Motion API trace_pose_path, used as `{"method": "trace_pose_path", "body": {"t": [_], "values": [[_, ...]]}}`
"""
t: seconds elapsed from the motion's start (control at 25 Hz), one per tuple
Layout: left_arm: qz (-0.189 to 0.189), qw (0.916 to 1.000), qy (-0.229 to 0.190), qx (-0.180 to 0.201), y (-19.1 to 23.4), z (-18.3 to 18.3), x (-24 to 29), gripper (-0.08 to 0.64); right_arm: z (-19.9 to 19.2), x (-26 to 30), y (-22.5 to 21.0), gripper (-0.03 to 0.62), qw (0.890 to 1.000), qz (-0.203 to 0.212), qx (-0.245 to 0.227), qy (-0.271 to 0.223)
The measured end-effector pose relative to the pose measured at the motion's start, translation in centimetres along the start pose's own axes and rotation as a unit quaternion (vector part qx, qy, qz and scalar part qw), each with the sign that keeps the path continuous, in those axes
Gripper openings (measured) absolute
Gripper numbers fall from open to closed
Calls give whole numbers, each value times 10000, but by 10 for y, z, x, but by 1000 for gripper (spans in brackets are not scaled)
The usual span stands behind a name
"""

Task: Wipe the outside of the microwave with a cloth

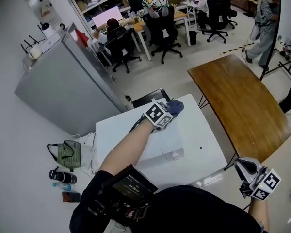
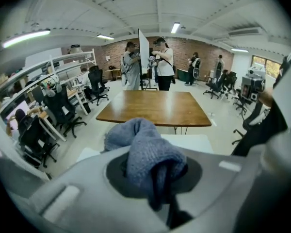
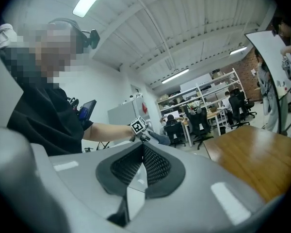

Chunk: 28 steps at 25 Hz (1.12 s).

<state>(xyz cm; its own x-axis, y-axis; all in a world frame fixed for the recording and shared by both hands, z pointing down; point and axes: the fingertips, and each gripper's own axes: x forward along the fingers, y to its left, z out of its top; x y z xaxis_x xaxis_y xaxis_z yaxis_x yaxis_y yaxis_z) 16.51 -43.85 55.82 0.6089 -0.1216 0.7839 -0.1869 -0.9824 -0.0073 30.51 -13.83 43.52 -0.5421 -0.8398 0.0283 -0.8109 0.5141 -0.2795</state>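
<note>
Cloth [image 1: 177,106] pinched by left gripper [image 1: 169,110], arm outstretched over microwave [image 1: 161,143] | right gripper [image 1: 241,166] low — jaws together

Left forearm [image 1: 127,148] bare, stretched forward. Grey two-jaw left gripper [image 1: 168,111] with marker cube, jaws clamped on a bunched blue-grey knit cloth [image 2: 144,152]. Grey right gripper [image 1: 243,168] held low at the side, jaws pressed together, nothing between.

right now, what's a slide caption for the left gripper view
Left claw shut on a bunched blue-grey knitted cloth, with a brown wooden table beyond.
</note>
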Motion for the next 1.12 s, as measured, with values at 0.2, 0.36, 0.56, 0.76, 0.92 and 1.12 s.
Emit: {"method": "trace_pose_path", "body": {"t": [0.2, 0.36, 0.56, 0.76, 0.92, 1.12], "values": [[155, 9990, -418, -41, -2, -7, -31, 54, -1, 10, 14, 5, 10000, 91, 11, -15], [947, 9921, -670, -480, 35, -91, -147, 55, 0, 69, 62, 5, 9974, 664, -262, 73], [1986, 9689, -416, -1414, 61, -276, -285, 54, -3, 150, 141, 5, 9896, 1347, -453, 207], [1774, 9658, -481, -1830, 35, -357, -300, 54, -16, 200, 210, 5, 9808, 1790, -590, 495], [1772, 9711, -267, -1579, 31, -360, -285, 54, -22, 201, 217, 5, 9812, 1730, -637, 579], [1661, 9759, -85, -1415, 25, -307, -259, 54, -10, 162, 161, 5, 9866, 1497, -493, 426]]}}
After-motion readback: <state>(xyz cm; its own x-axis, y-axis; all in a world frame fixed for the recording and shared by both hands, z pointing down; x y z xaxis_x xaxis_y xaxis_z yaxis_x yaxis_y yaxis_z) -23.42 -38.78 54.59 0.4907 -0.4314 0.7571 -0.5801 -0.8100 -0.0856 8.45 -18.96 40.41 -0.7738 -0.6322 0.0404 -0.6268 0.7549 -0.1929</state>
